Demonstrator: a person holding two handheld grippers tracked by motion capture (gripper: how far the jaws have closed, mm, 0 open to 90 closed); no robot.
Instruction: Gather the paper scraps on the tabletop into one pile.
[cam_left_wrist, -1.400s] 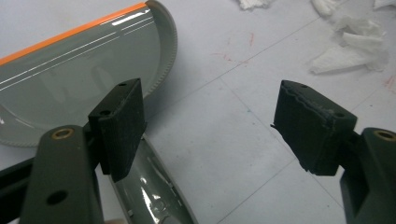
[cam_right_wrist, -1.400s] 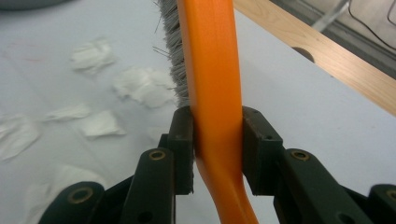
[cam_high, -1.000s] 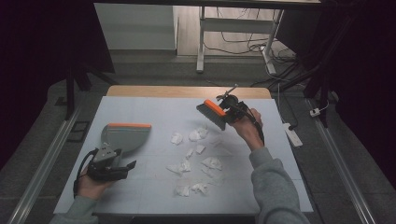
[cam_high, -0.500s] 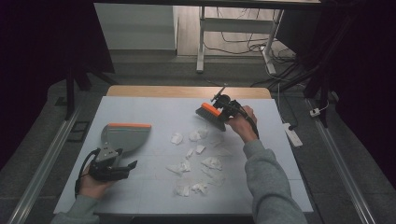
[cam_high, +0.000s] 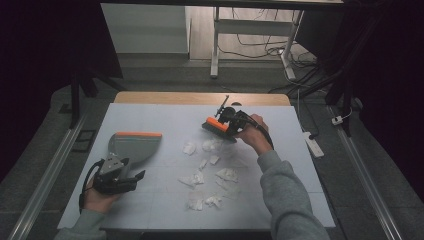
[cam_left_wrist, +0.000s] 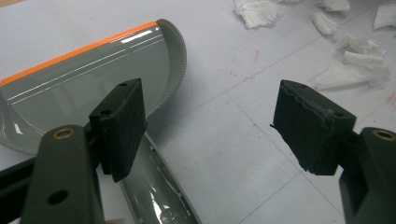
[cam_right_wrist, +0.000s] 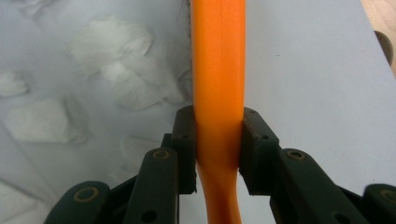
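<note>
The right gripper has its jaws clamped on the orange brush, held at the far edge of the scattered paper scraps on the table. The left gripper rests with jaws wide apart over the grey dustpan handle, pads not pressing it

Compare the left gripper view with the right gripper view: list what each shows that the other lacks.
Left gripper view alone: the grey dustpan with its orange lip, and the left tongs standing wide, one pad against the dustpan's handle. Right gripper view alone: the right tongs clamped on the orange brush. Both: crumpled white paper scraps lying on the pale table sheet.
</note>
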